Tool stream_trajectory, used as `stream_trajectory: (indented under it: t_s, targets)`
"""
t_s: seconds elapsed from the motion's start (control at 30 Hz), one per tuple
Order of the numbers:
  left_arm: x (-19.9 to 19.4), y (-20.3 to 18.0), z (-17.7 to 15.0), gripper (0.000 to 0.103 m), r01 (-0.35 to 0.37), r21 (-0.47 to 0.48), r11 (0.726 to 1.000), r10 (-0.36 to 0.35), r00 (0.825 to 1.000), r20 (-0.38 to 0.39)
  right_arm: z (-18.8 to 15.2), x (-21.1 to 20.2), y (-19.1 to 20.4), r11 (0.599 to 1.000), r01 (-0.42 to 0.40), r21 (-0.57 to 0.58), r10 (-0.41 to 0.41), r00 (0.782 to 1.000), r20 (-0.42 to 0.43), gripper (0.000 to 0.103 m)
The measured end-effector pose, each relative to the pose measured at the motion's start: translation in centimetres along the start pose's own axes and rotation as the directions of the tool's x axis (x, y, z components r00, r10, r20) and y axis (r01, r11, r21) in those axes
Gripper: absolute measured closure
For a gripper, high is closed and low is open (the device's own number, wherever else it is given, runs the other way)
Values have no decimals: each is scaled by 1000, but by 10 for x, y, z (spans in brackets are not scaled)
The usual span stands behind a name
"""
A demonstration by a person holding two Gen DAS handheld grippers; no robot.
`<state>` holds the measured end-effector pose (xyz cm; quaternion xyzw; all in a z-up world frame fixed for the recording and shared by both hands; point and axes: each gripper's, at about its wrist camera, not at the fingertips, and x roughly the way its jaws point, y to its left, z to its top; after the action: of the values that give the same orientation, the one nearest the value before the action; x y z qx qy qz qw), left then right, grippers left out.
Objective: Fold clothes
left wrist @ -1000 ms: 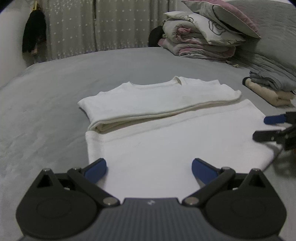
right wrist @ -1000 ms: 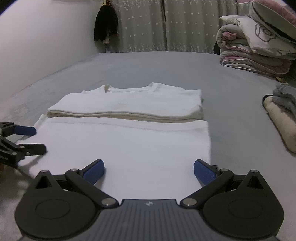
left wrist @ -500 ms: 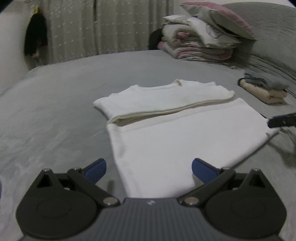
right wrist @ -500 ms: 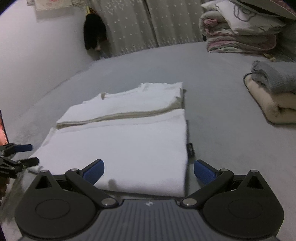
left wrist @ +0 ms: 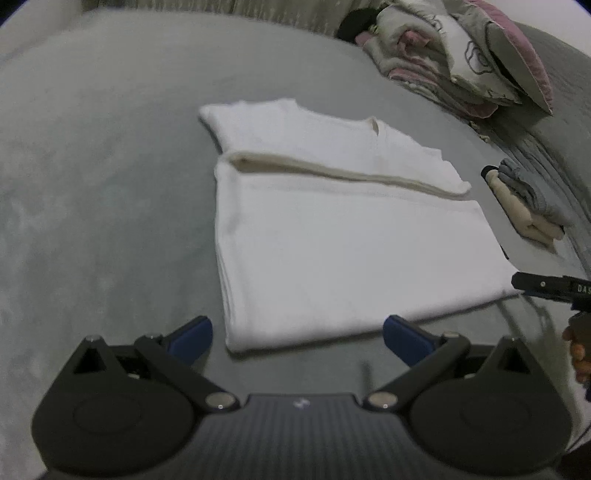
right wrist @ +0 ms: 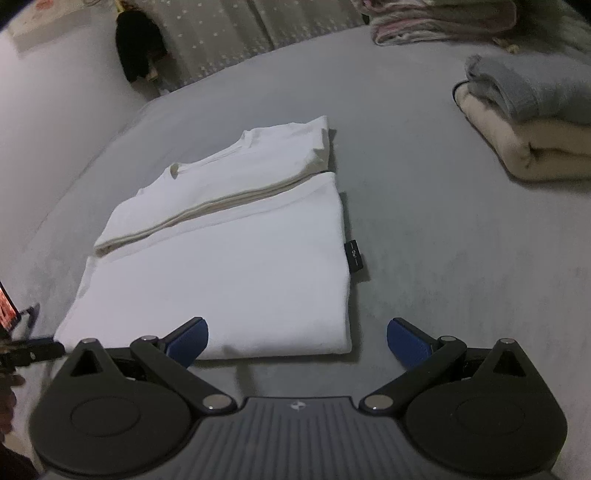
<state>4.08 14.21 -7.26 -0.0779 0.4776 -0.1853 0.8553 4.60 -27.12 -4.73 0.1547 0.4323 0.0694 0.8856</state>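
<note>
A white shirt (left wrist: 343,243) (right wrist: 236,266) lies flat on the grey bed, its sides folded in and its collar end doubled over toward the far side. My left gripper (left wrist: 297,338) hovers open just short of the shirt's near left corner, holding nothing. My right gripper (right wrist: 297,339) is open over the near right corner, also empty. A black tag (right wrist: 354,256) sticks out at the shirt's right edge. The right gripper's finger (left wrist: 546,286) shows at the right edge of the left wrist view.
A folded grey and beige stack (right wrist: 532,122) (left wrist: 524,206) sits to the right of the shirt. Piled quilts and a pillow (left wrist: 461,55) lie at the far right. A curtain (right wrist: 236,33) and a dark hanging item (right wrist: 138,48) stand beyond the bed. A lit screen (right wrist: 7,308) sits at left.
Both grippers have pulled back from the shirt and risen, tilting down. The left one swung out toward the left corner, the right one toward the right corner. Both stayed open.
</note>
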Motion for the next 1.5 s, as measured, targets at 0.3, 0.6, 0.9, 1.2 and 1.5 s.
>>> stream_trajectory:
  t_s: [0.3,0.6,0.9,1.2,1.5]
  targets:
    - [3,8,4,0,21,-48,999,-23,999,-26,2,-1,-1,1000,-6,2,6,999,-40,0]
    - [6,34,12,0,127,-222,967,-140,989,-43,4,-7,-12,994,-60,95,65,996,-57,0]
    - [17,70,3,3,291,-500,816,-353,935,-32,7,-9,-40,945,-144,294,178,980,-91,29]
    - [34,84,-16,16,379,-679,628,-442,892,89,-5,-3,-68,836,-227,500,291,955,-54,38]
    - [44,70,-37,54,375,-731,570,-285,925,252,-18,13,-68,764,-310,565,322,943,81,53]
